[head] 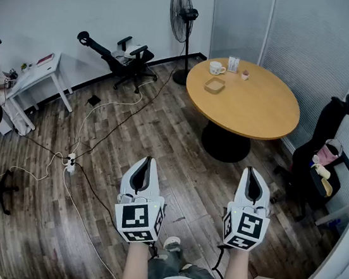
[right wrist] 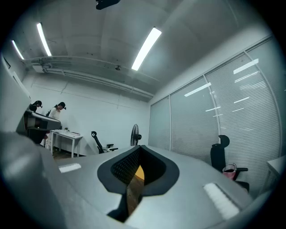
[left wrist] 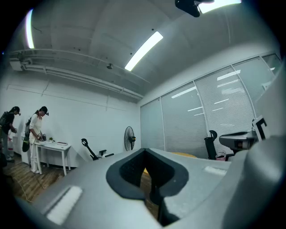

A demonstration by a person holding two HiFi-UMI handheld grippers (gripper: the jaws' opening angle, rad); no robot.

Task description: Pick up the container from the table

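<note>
Head view: the shallow tan container [head: 214, 85] on the table [head: 254, 114] looks light and rigid; pinch its rim. Left gripper [head: 149, 160] and right gripper [head: 252, 171] are clenched, empty.

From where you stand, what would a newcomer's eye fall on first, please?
First, the left gripper and right gripper, held out level at the bottom of the head view, both shut and empty. Beyond them, upper right, a round wooden table carries a shallow tan container and a white mug.
</note>
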